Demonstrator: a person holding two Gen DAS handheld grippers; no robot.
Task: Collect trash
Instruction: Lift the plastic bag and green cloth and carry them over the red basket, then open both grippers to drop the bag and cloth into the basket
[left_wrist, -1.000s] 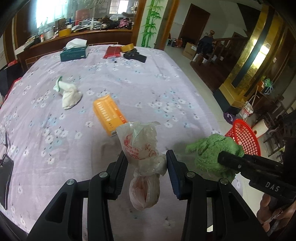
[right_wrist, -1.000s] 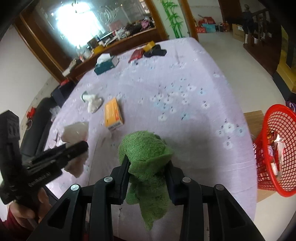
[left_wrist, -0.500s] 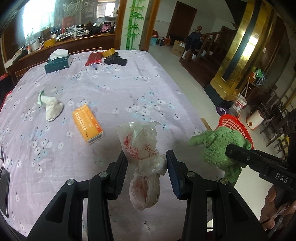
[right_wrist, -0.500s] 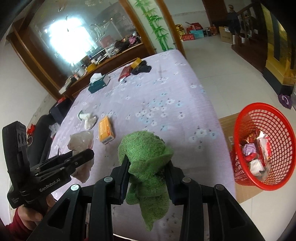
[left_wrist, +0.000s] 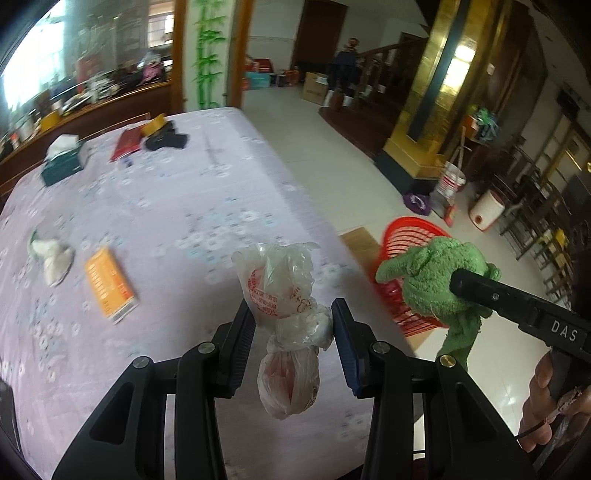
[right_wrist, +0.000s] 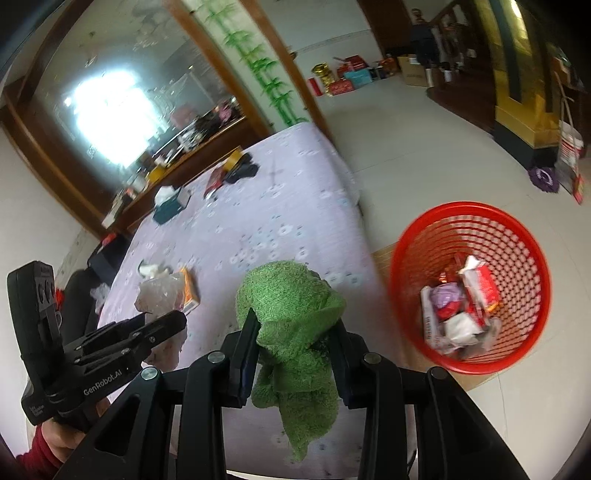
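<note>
- Left hand-held gripper (left_wrist: 293, 325): lower centre of the left wrist view, jaws closed part-way on a knotted plastic bag (left_wrist: 282, 291). The grip sits at the bag's twisted waist; a clear printed puff stands above the jaws and a reddish bulb hangs below.
- Right hand-held gripper (right_wrist: 293, 328): lower centre of the right wrist view, jaws pinched on a green cloth (right_wrist: 291, 314). The cloth bunches above the jaws and a loose tail dangles beneath.
- Red basket (right_wrist: 469, 284): right of the right wrist view, standing on the floor beside the tabletop's edge, and already holding wrappers. In the left wrist view it shows at centre right, partly behind the cloth.
- Tabletop (left_wrist: 166, 206): lilac flowered cover, filling the left half of both views. Lying on it are an orange box (left_wrist: 109, 288) and a white wad (left_wrist: 51, 258) at mid left, well apart from both grippers.
- Far end, upper left of the left wrist view: tissue box (left_wrist: 61, 164), red packet (left_wrist: 127, 144), dark item (left_wrist: 166, 140).
- Stage, as judged: both loads are carried clear of the tabletop, with the basket below and to the right.
- Risk: both views are blurred; an early release could drop the load on the floor short of the rim.
- Risk: the bag is slick and held only at its waist, so it may slide out.
- Risk: the cloth's tail may catch on the basket's mesh rim.
</note>
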